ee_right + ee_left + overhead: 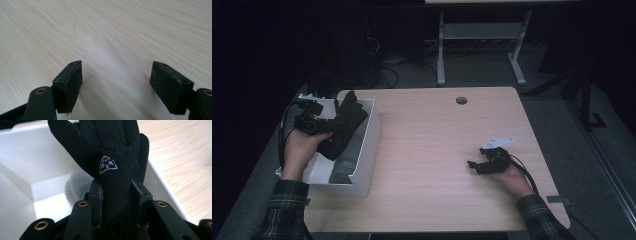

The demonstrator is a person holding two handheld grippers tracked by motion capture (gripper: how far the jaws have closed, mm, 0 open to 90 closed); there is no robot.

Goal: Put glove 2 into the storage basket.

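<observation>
The left gripper [116,202] has its jaws clamped on the cuff end of a soft black fabric glove with a small white emblem [113,157], held above the open white plastic bin [367,150] at the table's left edge. The glove looks light and limp; a pinch at the narrow cuff seems surest. Its long axis runs up from the jaws, fingers pointing away. The right gripper [116,82] rests with jaws spread and empty on the pale wooden table [112,30].

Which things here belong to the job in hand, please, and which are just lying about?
In the job:
black glove
white bin
left hand-held gripper, shut on the glove

Lying about:
grey item in the bin
right hand-held gripper, open over the table
</observation>
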